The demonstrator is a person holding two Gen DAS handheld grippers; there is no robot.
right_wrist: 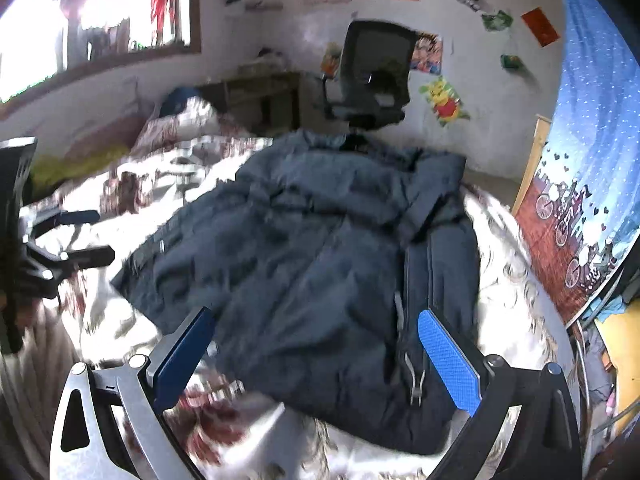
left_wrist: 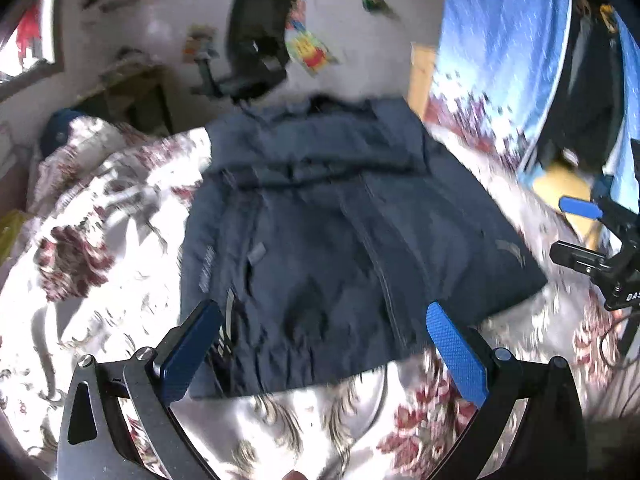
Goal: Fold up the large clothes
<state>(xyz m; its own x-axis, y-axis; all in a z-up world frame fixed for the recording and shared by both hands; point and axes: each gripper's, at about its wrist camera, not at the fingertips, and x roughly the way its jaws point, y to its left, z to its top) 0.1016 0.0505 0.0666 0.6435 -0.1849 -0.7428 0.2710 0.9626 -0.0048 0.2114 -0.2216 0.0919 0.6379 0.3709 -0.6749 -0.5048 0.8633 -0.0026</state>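
Garment: a dark navy jacket of padded, slightly crinkled fabric lies spread flat on the bed, its hem nearest the cameras and its collar toward the far wall. A zip line runs down its middle, and a small grey tab and a pale printed strip sit on one front panel.
Sleeve: in the right wrist view a sleeve lies folded across the upper body of the jacket, and a strap with a metal buckle hangs along the near edge.
Bed cover: a glossy white quilt printed with dark red flowers, rumpled into soft ridges on the left side.
Left gripper: its two blue, dimple-textured fingers stand wide apart above the jacket's hem, with nothing between them. Whether they touch the cloth cannot be told.
Right gripper: its blue fingers are likewise spread wide over the hem's other end, holding nothing.
Background: a black mesh-backed office chair stands beyond the bed against a white wall stuck with colourful pictures; a blue star-dotted curtain hangs at the right.
Sharpness: both views are motion-blurred, so fine detail is unclear.
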